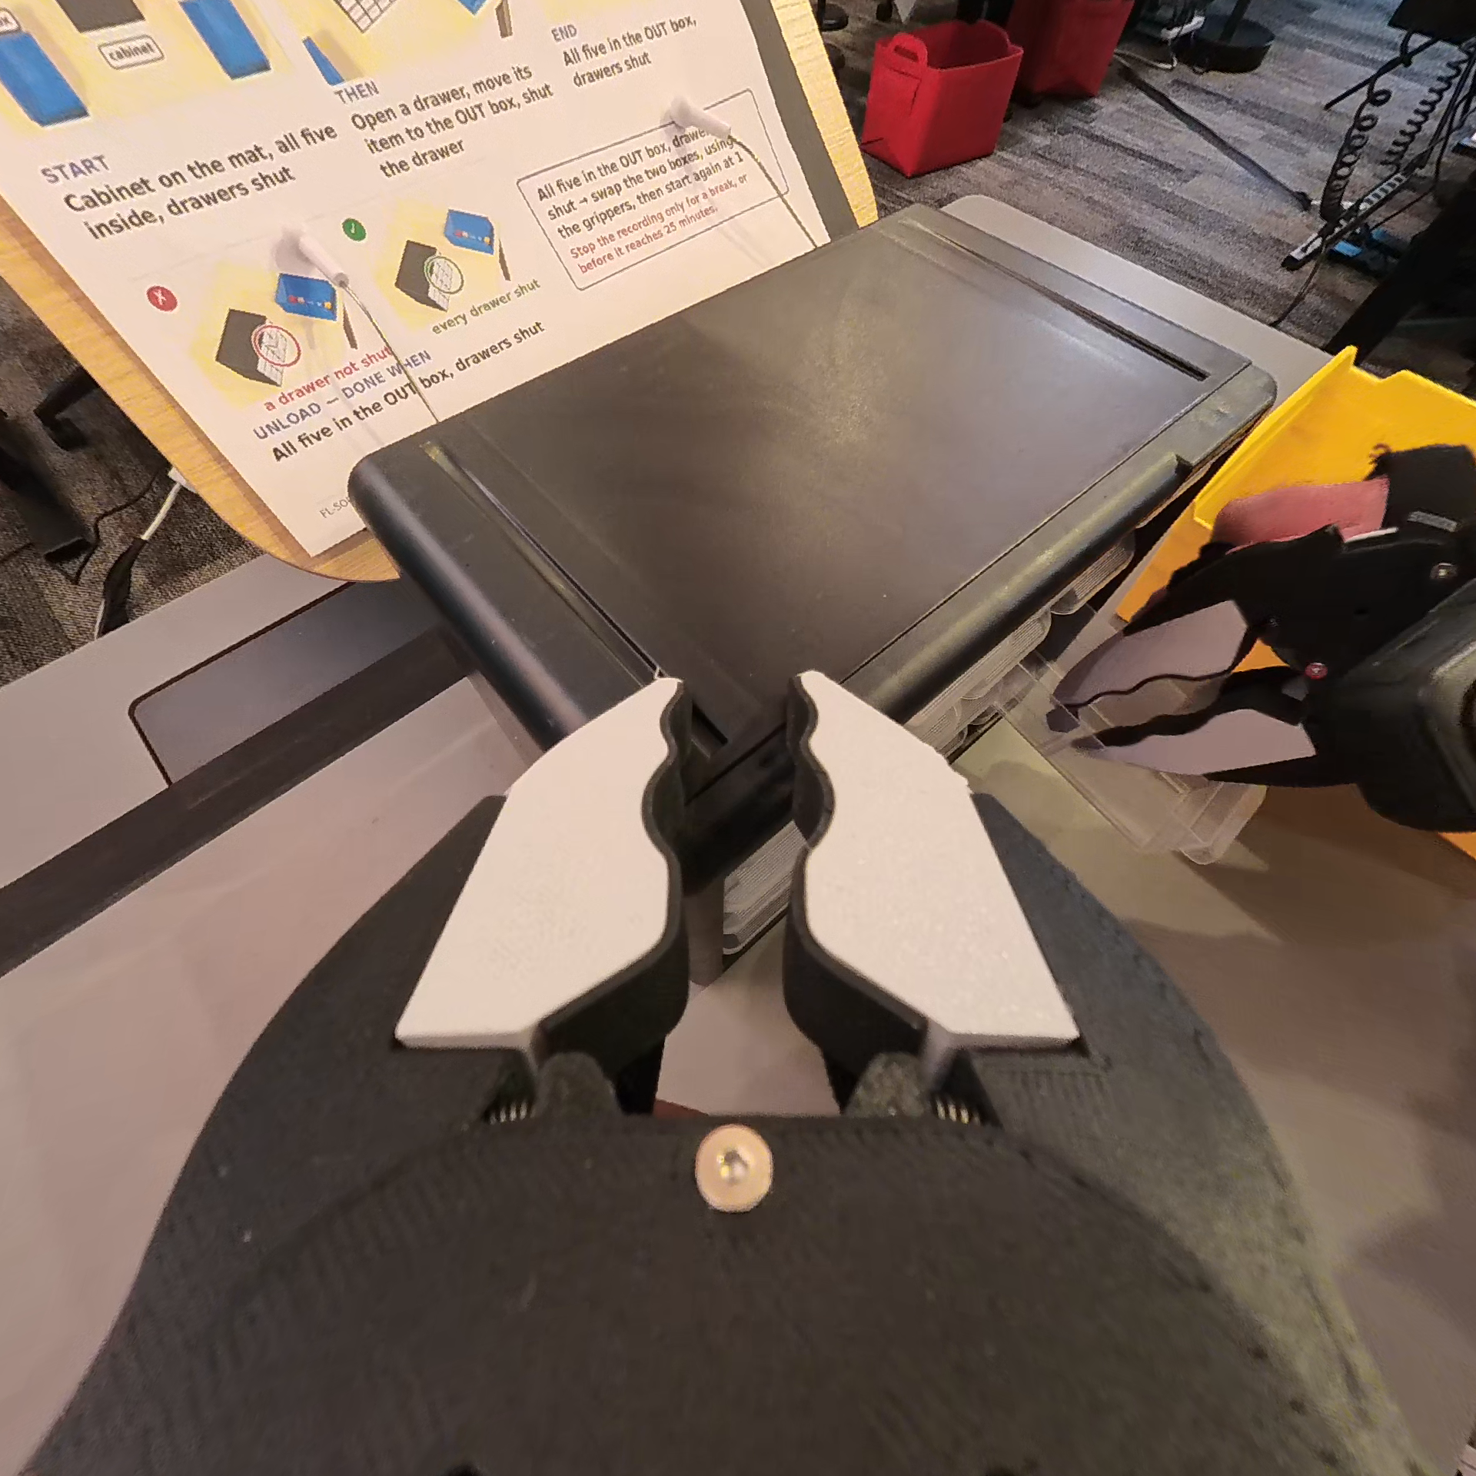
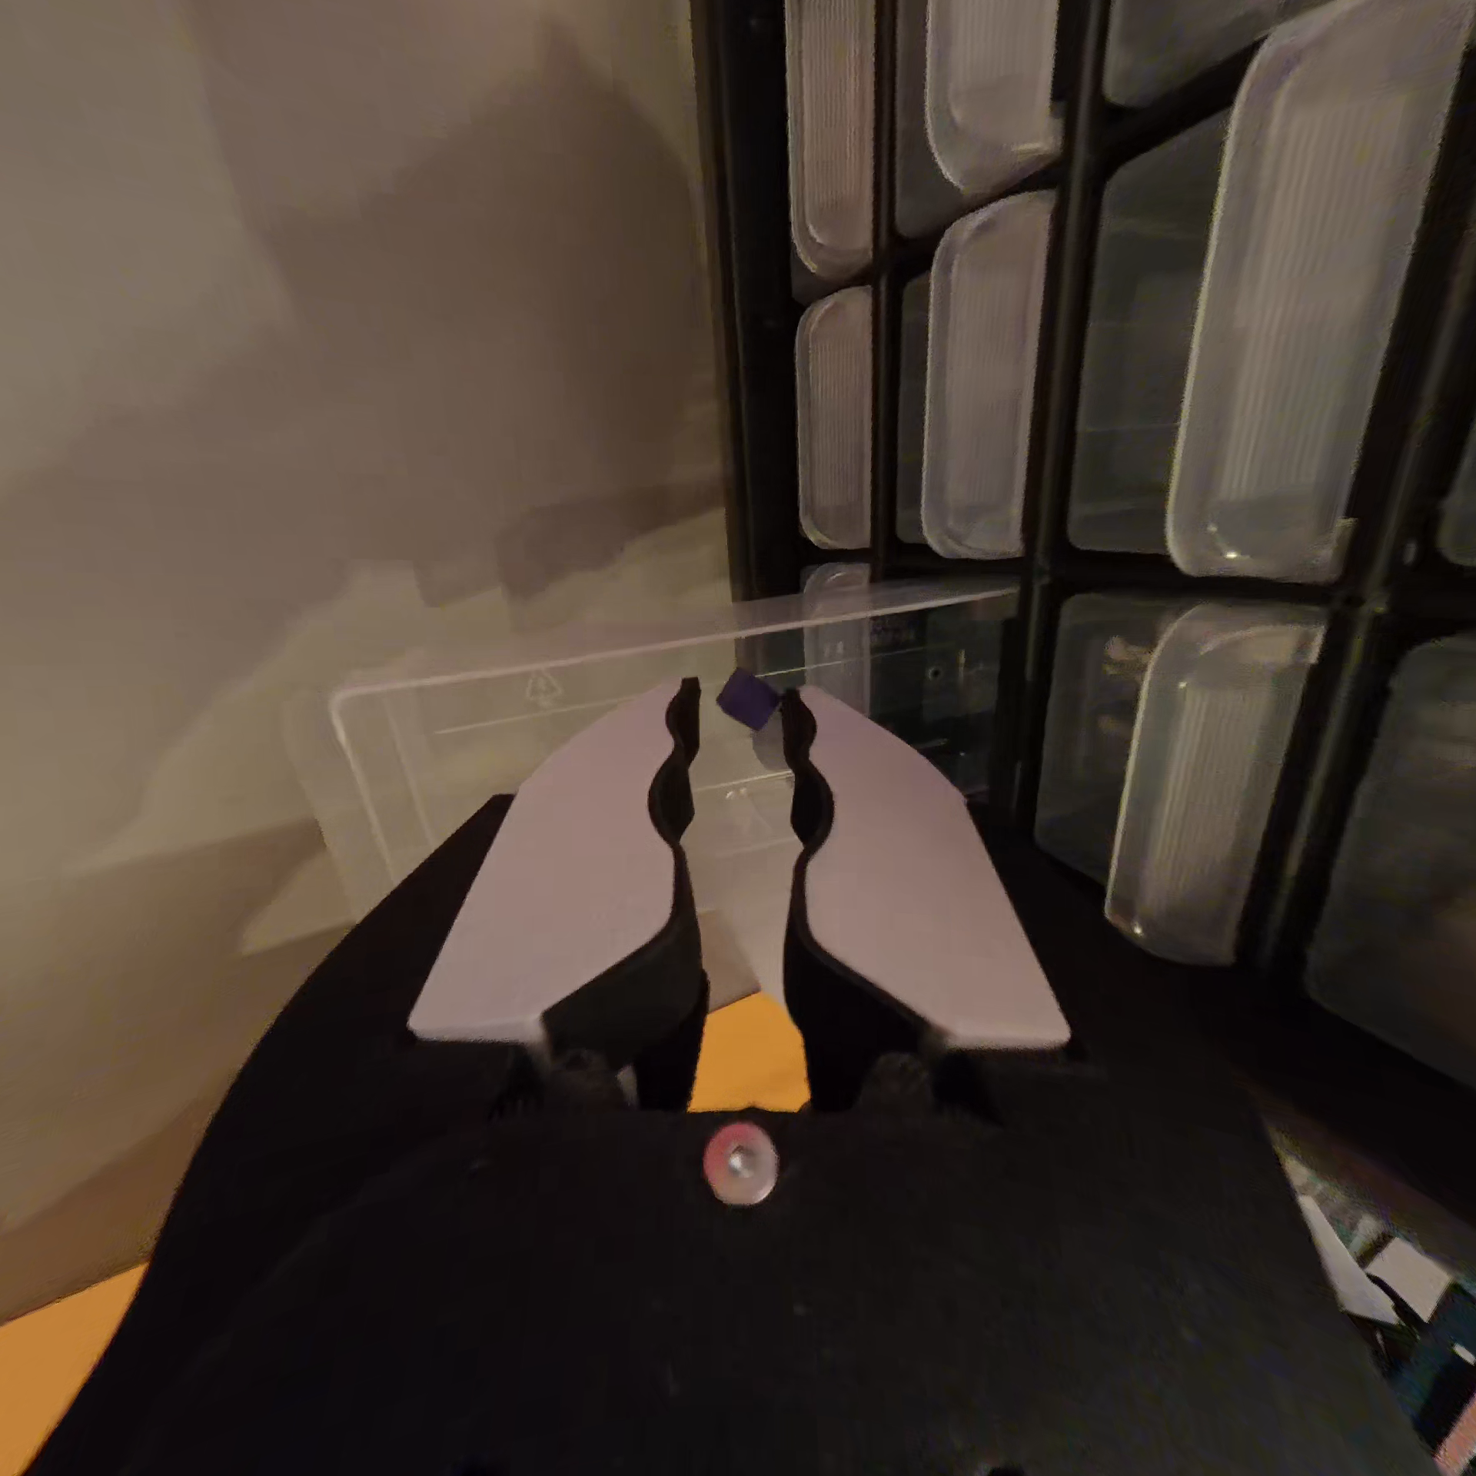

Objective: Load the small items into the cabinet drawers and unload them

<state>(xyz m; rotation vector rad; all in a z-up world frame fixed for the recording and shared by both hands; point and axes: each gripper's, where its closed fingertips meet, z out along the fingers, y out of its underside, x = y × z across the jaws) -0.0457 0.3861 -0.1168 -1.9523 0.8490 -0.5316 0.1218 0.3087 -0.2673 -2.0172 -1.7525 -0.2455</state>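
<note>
Grey bench [image 1: 240, 918] under me, dark mat [image 1: 263, 695] inset, and the black cabinet [image 1: 799, 479] standing on it. My left tongs [image 1: 735, 703] are spread, straddling the cabinet's near top corner. Propped behind is a wooden board [image 1: 120, 383] with an instruction sheet [image 1: 359, 200]; beyond it grey carpet [image 1: 1118, 160] and red fabric bins [image 1: 934, 96]. A yellow box [image 1: 1318, 431] sits to the cabinet's right. My right tongs [image 2: 739, 695] are spread too, poised over a clear drawer [image 2: 479, 719] pulled out from the frosted drawer fronts [image 2: 1262, 319]. A small purple cube [image 2: 745, 696] shows between the tips; pinched or loose, I cannot tell.
</note>
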